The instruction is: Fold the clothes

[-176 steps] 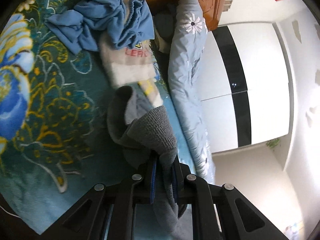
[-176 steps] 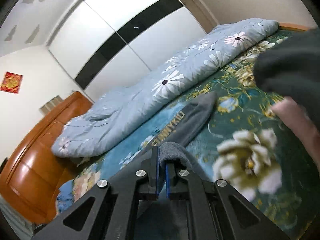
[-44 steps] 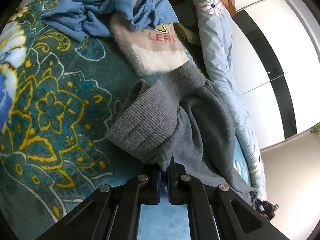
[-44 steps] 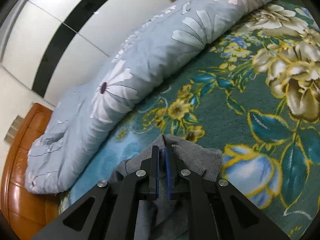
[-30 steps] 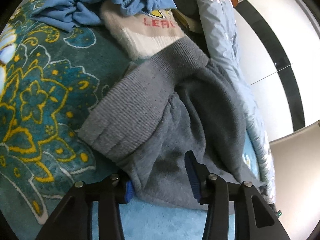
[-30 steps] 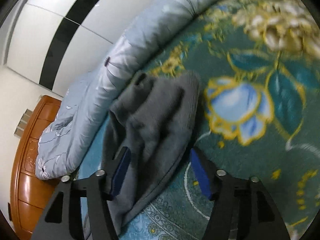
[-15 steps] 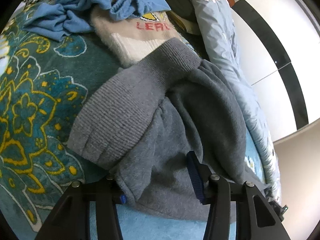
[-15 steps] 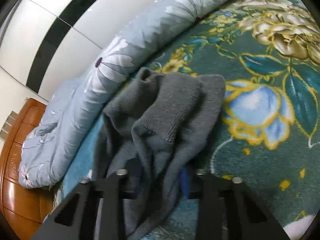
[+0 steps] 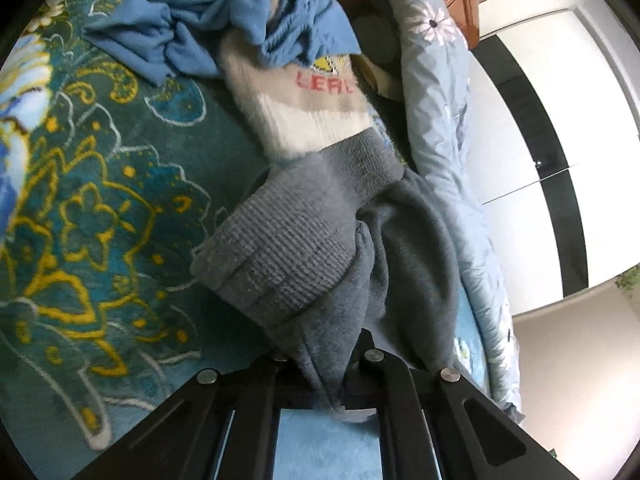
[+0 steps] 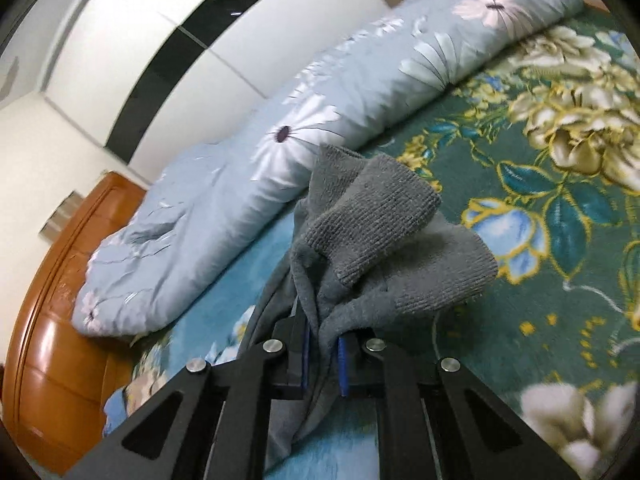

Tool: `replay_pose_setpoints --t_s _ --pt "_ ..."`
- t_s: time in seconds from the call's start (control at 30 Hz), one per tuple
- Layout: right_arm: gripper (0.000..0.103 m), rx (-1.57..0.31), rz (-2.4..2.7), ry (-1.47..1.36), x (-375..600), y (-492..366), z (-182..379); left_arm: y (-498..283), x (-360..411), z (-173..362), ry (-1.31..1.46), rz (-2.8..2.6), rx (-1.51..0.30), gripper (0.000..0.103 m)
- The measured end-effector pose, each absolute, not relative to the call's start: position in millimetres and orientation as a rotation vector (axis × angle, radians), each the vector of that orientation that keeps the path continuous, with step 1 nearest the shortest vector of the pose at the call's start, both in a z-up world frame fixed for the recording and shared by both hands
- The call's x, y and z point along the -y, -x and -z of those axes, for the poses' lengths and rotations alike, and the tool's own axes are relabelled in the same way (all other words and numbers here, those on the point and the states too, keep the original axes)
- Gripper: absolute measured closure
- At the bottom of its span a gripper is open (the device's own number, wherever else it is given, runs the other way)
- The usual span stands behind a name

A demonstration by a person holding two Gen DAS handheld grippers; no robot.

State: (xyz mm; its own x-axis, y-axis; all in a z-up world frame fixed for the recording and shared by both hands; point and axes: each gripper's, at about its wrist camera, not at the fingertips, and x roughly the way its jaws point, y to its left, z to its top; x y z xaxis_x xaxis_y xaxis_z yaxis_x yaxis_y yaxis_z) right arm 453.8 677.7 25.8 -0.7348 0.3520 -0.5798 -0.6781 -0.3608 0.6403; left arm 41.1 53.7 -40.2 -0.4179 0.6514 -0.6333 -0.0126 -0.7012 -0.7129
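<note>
A grey sweatshirt (image 9: 320,248) with ribbed cuffs lies bunched on the patterned teal bedspread (image 9: 100,220). My left gripper (image 9: 320,364) is shut on a fold of its fabric just below a ribbed cuff. In the right wrist view the same grey sweatshirt (image 10: 380,240) is bunched up, and my right gripper (image 10: 323,356) is shut on a fold of it, with the ribbed cuffs standing up beyond the fingers.
A cream sweater with red letters (image 9: 312,108) and a crumpled blue garment (image 9: 224,28) lie beyond the sweatshirt. A rolled pale blue floral duvet (image 10: 320,128) runs along the far side of the bed. A wooden headboard (image 10: 60,320) and a white wardrobe (image 10: 200,20) stand behind.
Both grippers were shut on the sweatshirt, opened and let it drop on the bed about a second ago, then closed again on new folds of the bunched fabric.
</note>
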Motion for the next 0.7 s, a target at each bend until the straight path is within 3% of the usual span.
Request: replay_pose_setpoints --t_s 0.33,0.7 --pt "0.092 -1.213 -2.263 0.572 -601.9 -511.9 -31.2 -69.5 13.1 35.9 1.318 -2.217 0.953 0.097" --pt "0.092 -1.345 -2.116 0.659 -579.5 -545.6 36.2 -73.3 22.3 52.0 1.374 -2.215 0.942 0.096"
